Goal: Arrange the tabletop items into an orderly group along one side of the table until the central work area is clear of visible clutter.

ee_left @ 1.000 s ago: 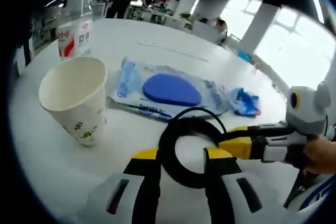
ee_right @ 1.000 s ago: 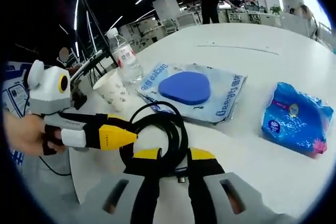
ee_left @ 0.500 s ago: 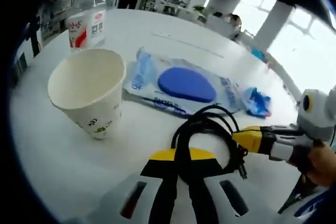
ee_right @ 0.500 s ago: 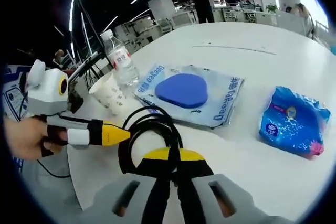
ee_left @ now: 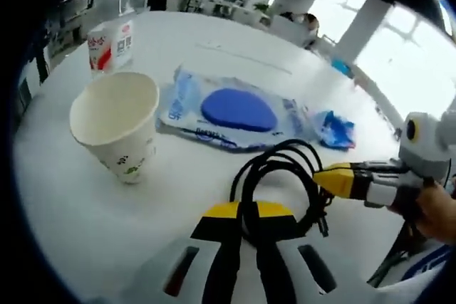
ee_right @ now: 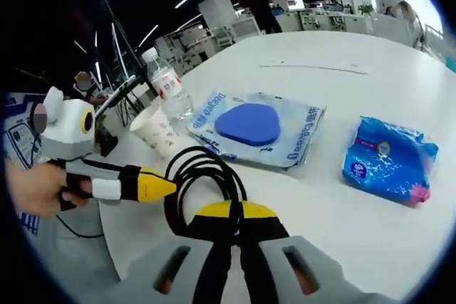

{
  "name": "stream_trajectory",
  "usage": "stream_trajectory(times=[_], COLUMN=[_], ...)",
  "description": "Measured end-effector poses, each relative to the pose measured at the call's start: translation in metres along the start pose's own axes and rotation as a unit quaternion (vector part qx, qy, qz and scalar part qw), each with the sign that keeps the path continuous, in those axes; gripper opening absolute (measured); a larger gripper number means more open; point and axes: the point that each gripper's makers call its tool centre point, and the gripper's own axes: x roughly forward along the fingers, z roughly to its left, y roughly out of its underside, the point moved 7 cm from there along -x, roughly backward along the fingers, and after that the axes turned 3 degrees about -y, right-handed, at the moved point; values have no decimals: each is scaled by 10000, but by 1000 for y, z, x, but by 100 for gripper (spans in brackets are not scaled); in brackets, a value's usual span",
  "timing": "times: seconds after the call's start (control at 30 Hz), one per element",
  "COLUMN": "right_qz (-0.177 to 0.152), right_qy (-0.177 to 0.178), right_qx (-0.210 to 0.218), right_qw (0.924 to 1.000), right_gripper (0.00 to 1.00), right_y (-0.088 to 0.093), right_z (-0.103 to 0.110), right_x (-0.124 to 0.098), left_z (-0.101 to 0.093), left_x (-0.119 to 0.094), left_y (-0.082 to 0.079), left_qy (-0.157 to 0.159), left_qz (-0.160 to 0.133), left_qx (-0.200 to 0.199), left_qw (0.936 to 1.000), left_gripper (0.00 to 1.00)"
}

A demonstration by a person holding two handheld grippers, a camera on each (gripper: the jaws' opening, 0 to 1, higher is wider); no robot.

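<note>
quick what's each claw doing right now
Left claw: shut on the black cable.
Right claw: shut on the same black cable.

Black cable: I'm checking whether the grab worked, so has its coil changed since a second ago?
Yes. The black cable lay as a round loop by the mouse pad pack; now it is pinched narrow in the shut left gripper.

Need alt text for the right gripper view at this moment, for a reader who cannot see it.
The right tool is shut on a coiled black cable above a white table, with the left tool beside the coil. Beyond lie a paper cup, a water bottle, a clear bag with a blue pad and a blue tissue pack.
</note>
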Motion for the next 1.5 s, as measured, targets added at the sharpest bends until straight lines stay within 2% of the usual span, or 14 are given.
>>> stream_trajectory(times=[0.27, 0.5, 0.63, 1.07, 1.27, 1.5], right_qz=[-167, -276, -249, -389, -422, -440], right_qy=[152, 339, 436, 815, 894, 914], right_qx=[262, 530, 461, 672, 763, 804], right_qw=[9994, 9976, 9977, 9936, 9922, 9916], right_gripper=[0, 0, 0, 0, 0, 0], right_y=[-2, 1, 4, 11, 14, 14], right_z=[-11, -26, -36, -70, -78, -83], right_x=[-25, -49, -60, -91, -98, -98], left_z=[-22, -47, -63, -104, -114, -116], left_x=[2, 7, 13, 34, 40, 44], left_y=[-6, -10, -10, -13, -11, -12], left_qy=[282, 615, 778, 1166, 1211, 1229], left_qz=[60, 171, 267, 405, 455, 490], left_qx=[-10, 160, 390, 755, 812, 827], left_qw=[9996, 9978, 9958, 9895, 9883, 9878], left_gripper=[1, 1, 1, 1, 1, 1])
